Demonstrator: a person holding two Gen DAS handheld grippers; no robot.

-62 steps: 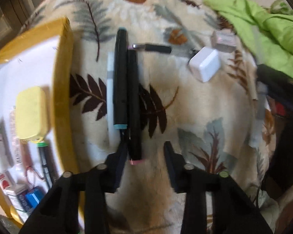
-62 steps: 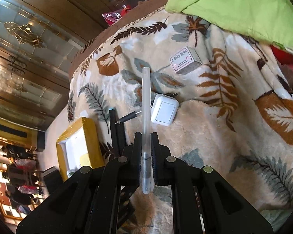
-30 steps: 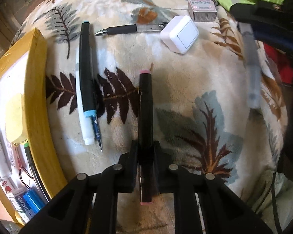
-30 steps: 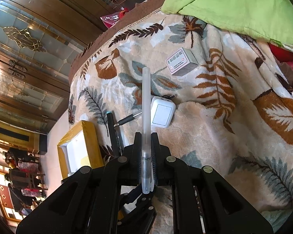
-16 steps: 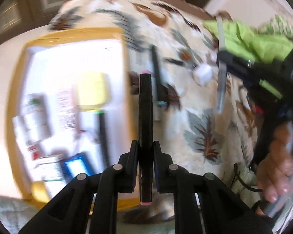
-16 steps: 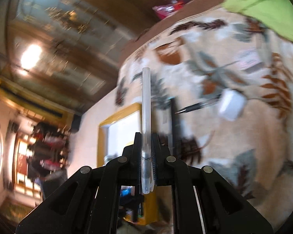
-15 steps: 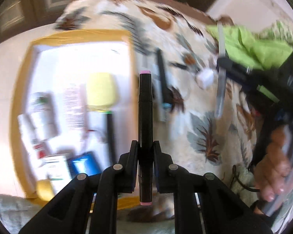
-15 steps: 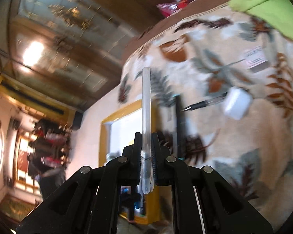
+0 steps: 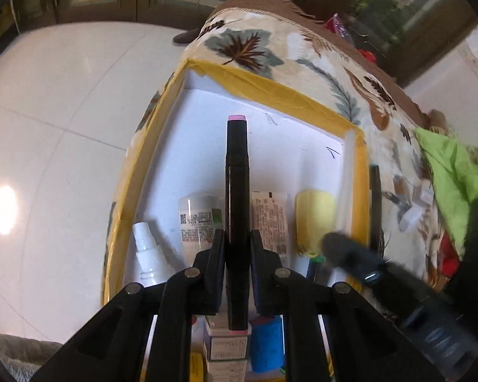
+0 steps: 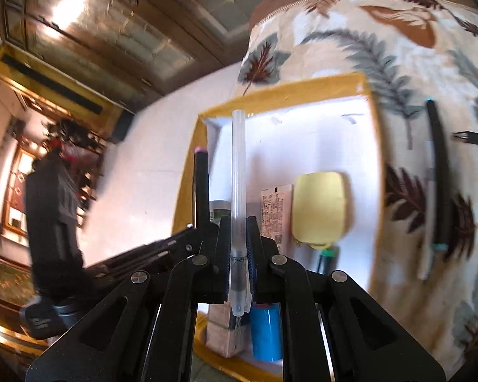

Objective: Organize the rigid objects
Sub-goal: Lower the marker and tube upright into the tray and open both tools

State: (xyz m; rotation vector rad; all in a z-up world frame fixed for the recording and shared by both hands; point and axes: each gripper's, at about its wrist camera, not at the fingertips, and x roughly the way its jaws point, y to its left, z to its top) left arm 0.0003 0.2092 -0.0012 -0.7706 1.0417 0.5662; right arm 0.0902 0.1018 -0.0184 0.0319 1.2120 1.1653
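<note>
Grippers both now hang over the yellow-rimmed white box (image 9: 264,82), where a second ago they were above the leaf-patterned blanket (image 9: 334,73). Left gripper (image 9: 237,270) is clamped on a black marker with pink ends (image 9: 237,175); right gripper (image 10: 238,261) is clamped on a clear plastic pen (image 10: 238,172). A teal-tipped black marker (image 10: 438,172) lies on the blanket right of the box.

A lived-in home: a leaf-patterned plush blanket (image 9: 309,60) on soft furniture, glossy white floor tiles (image 9: 63,102), dark wooden glazed doors (image 10: 137,31) on the far side.
</note>
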